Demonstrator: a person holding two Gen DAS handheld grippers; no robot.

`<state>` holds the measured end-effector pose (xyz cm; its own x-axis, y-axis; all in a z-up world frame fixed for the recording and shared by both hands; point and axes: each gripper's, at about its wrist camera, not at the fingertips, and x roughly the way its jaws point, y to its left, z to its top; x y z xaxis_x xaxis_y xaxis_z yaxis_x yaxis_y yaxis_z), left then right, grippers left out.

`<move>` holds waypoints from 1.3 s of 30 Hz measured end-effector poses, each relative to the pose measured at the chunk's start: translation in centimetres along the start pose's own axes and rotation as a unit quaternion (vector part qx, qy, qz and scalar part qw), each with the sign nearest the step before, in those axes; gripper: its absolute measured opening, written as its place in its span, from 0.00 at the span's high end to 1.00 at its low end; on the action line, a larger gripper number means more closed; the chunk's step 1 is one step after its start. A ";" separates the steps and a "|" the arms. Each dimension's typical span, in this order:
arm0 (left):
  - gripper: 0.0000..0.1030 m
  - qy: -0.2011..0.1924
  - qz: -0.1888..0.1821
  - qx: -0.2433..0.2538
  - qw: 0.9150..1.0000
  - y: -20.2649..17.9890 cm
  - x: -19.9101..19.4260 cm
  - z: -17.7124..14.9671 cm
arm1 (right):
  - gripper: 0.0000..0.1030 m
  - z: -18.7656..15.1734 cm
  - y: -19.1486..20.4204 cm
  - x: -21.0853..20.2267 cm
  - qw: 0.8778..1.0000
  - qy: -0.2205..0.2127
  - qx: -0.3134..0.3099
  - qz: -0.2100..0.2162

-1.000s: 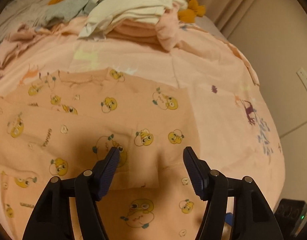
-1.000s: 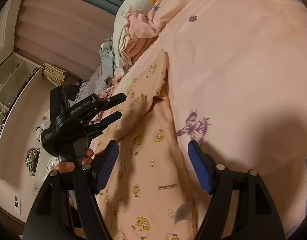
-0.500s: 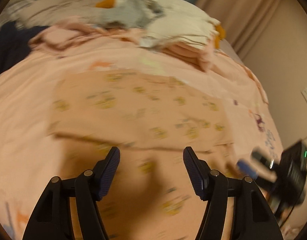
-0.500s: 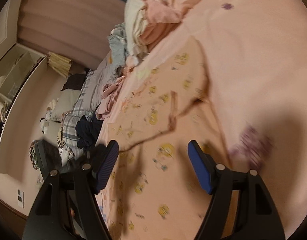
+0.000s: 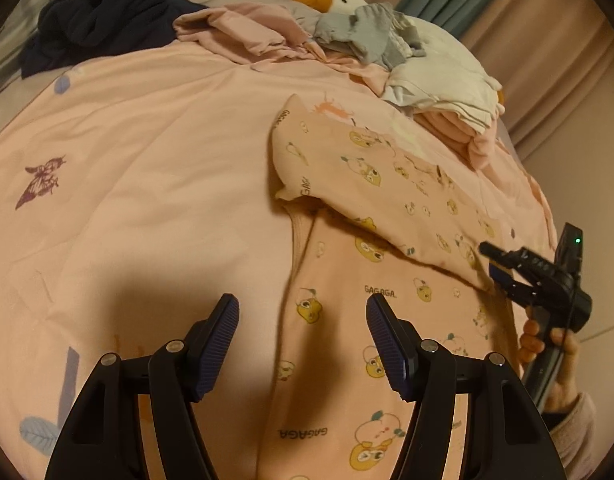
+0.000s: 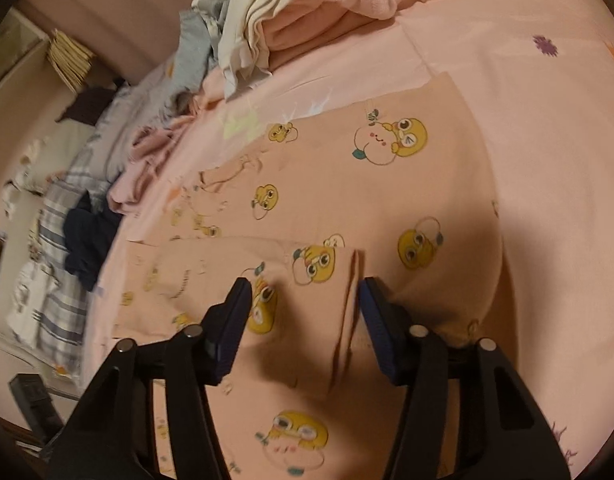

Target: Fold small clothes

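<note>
A small peach garment (image 5: 391, 216) printed with yellow cartoon chicks lies spread on the pink bed sheet, one part folded over onto itself. My left gripper (image 5: 303, 320) is open and empty, hovering over the garment's left edge. My right gripper (image 6: 305, 300) is open, its jaws low over a folded flap edge (image 6: 353, 276) of the same garment (image 6: 347, 184). The right gripper also shows in the left wrist view (image 5: 507, 268), at the garment's right side, held by a hand.
A pile of clothes, white (image 5: 439, 76), grey and pink, lies at the far end of the bed, with a plush duck (image 5: 331, 0) and a dark navy garment (image 5: 99, 12). The pink sheet (image 5: 147, 152) spreads to the left. The pile (image 6: 275, 12) sits beyond the garment in the right wrist view.
Both grippers have swung to new viewpoints. The left one moved to the garment's left edge. The right one came down close over the folded flap. Both stay open.
</note>
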<state>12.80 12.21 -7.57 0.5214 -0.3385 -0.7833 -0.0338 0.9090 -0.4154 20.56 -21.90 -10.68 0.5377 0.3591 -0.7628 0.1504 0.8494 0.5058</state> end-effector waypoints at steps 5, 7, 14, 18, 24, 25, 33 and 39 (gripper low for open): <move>0.37 0.005 -0.006 -0.013 1.000 0.8 0.3 0.0 | 0.92 0.0 1.3 0.6 0.998 -0.004 -0.041 -0.053; 0.37 0.007 -0.008 -0.017 1.000 1.1 0.2 0.1 | 0.93 0.4 1.9 0.2 0.997 -0.009 -0.046 -0.055; 0.37 -0.001 0.003 -0.019 1.000 1.6 -0.3 0.2 | 0.94 3.0 4.1 -7.0 0.991 -0.105 -0.081 -0.010; 0.37 -0.001 0.002 -0.013 1.000 1.2 -0.1 0.2 | 0.94 4.1 2.7 -9.9 0.987 -0.139 -0.073 -0.020; 0.37 0.005 0.002 0.005 1.000 -0.2 0.8 1.1 | 0.93 4.0 -1.1 -7.7 0.993 -0.099 -0.040 -0.056; 0.37 0.004 0.004 0.010 1.000 -0.5 1.0 1.4 | 0.91 3.9 -1.5 -7.0 0.994 -0.085 -0.036 -0.053; 0.37 -0.003 -0.013 0.053 0.999 -4.2 2.4 4.3 | 0.74 3.9 -3.8 -5.8 0.989 -0.071 -0.035 -0.123; 0.37 0.000 -0.066 0.071 0.995 -6.5 4.7 6.0 | 0.74 3.5 -3.4 -8.3 0.993 -0.091 -0.050 -0.050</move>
<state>20.60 6.12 -5.76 0.5126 -0.4573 -0.7267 0.1549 0.8818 -0.4455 18.46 -29.11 -4.67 0.6672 0.2020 -0.7169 0.1330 0.9148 0.3815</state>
